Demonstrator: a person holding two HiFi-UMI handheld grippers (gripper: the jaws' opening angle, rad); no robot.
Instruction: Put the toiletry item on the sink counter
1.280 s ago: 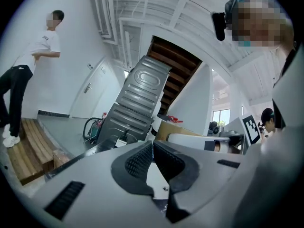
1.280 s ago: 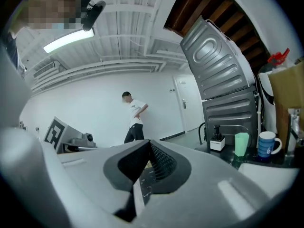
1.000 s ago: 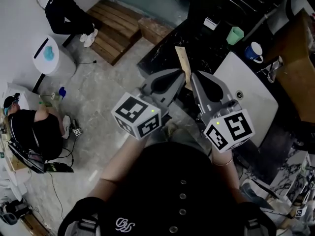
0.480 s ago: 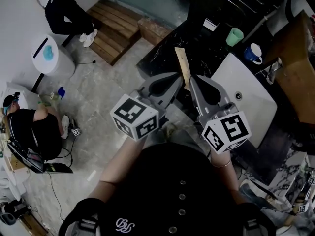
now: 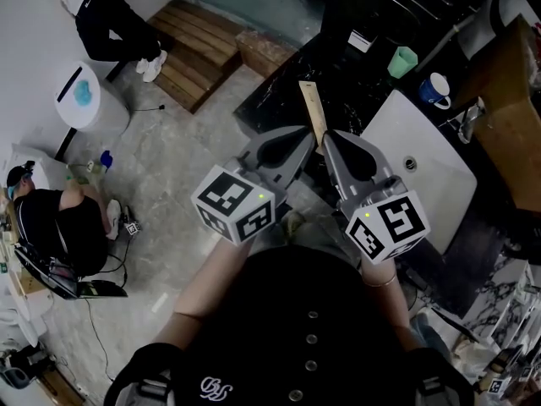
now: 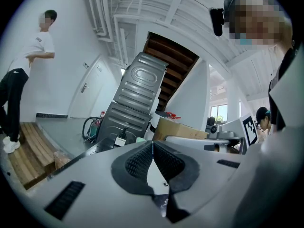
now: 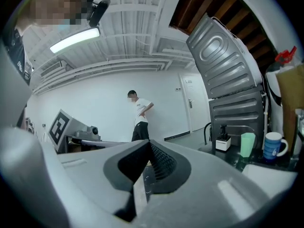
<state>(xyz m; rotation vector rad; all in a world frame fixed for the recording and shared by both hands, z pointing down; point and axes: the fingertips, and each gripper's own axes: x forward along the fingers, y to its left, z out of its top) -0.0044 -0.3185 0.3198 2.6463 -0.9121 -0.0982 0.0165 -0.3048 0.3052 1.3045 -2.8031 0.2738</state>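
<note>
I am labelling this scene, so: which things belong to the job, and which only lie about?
Job: tan flat strip, likely the toiletry item; white sink; dark counter.
Lying about: green cup; blue mug; pump dispenser.

Green cup (image 5: pixel 403 61), blue mug (image 5: pixel 436 89) block counter (image 5: pixel 355 91) beyond sink (image 5: pixel 393 117).

Head cam – overhead, steeply down, left tool (image 5: pixel 304 135) and right tool (image 5: pixel 328 135) close below. Tool cams hug their jaws, facing level; right's shares mint-green plastic cup (image 7: pixel 247 144) with head.
</note>
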